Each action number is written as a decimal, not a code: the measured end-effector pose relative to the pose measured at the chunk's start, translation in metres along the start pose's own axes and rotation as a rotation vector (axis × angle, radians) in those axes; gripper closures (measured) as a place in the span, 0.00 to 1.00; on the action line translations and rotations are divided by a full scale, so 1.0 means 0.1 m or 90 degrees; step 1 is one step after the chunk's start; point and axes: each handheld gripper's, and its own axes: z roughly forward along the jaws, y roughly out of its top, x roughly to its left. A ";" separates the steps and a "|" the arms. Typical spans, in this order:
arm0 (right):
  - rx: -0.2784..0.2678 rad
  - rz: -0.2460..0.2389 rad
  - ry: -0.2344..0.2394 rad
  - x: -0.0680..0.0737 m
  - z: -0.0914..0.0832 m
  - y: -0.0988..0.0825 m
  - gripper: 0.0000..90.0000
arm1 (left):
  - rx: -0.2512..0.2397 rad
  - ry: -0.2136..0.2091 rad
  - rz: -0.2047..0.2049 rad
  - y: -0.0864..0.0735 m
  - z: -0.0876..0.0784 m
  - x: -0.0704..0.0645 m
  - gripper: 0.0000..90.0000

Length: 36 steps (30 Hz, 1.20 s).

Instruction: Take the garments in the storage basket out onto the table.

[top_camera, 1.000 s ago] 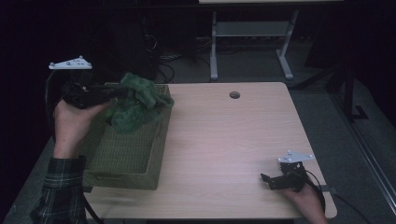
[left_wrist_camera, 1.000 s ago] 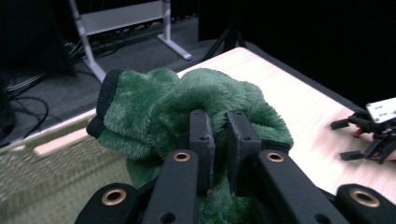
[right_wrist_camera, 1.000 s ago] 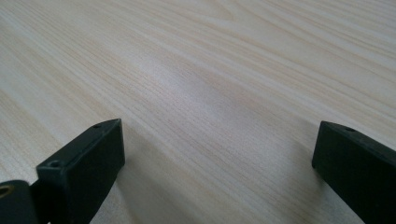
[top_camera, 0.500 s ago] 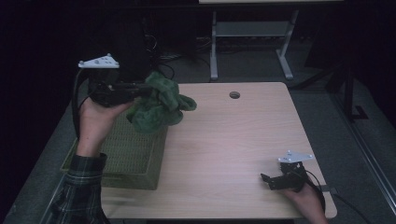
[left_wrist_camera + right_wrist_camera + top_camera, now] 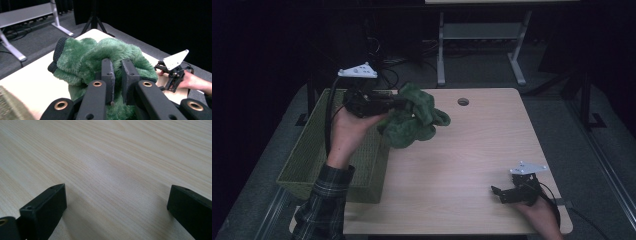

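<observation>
A fuzzy green garment (image 5: 414,120) with a dark ribbed cuff hangs in the air over the table's left part, just right of the basket. My left gripper (image 5: 399,102) is shut on a fold of it; in the left gripper view the two jaws stand close together, pinching the green pile (image 5: 100,57). My right gripper (image 5: 496,192) rests low at the table's near right corner, held by a hand. Its jaws stand wide apart over bare wood (image 5: 112,182), with nothing between them.
A green woven basket (image 5: 304,160) stands on the left side of the light wooden table (image 5: 472,150). A round cable hole (image 5: 463,102) sits near the far edge. Behind the table are dark floor, cables and a metal stand (image 5: 482,35).
My left gripper has carried the green garment from above the basket to the right, out over the table top. The right gripper has stayed where it was.
</observation>
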 end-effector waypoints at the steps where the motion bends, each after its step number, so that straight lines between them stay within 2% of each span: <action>1: 0.000 0.001 0.000 0.00 0.00 0.00 0.02 | -0.001 -0.004 0.001 0.00 0.03 -0.02 0.91; 7: 0.000 0.002 0.001 0.00 0.00 0.00 0.02 | 0.005 -0.028 0.003 -0.02 0.27 -0.13 0.91; 8: 0.000 0.002 0.001 0.00 0.00 0.00 0.02 | 0.005 -0.028 0.003 -0.02 0.27 -0.13 0.91; 20: 0.000 0.001 0.001 0.00 0.00 0.00 0.02 | 0.021 -0.084 -0.020 -0.25 0.84 -0.35 0.91; 23: 0.000 0.001 0.001 0.00 0.00 0.00 0.02 | 0.026 -0.090 -0.022 -0.30 0.93 -0.38 0.91; 25: 0.000 0.001 0.000 0.00 0.00 0.00 0.02 | 0.033 -0.105 -0.029 -0.39 1.07 -0.42 0.91; 29: 0.000 0.001 0.001 0.00 0.00 0.00 0.02 | 0.034 -0.118 -0.045 -0.49 1.18 -0.43 0.91; 31: 0.000 0.002 0.001 0.00 0.00 0.00 0.02 | 0.042 -0.132 -0.059 -0.61 1.31 -0.44 0.91; 36: 0.000 0.001 0.000 0.00 0.00 0.00 0.02 | 0.053 -0.148 -0.072 -0.77 1.45 -0.47 0.91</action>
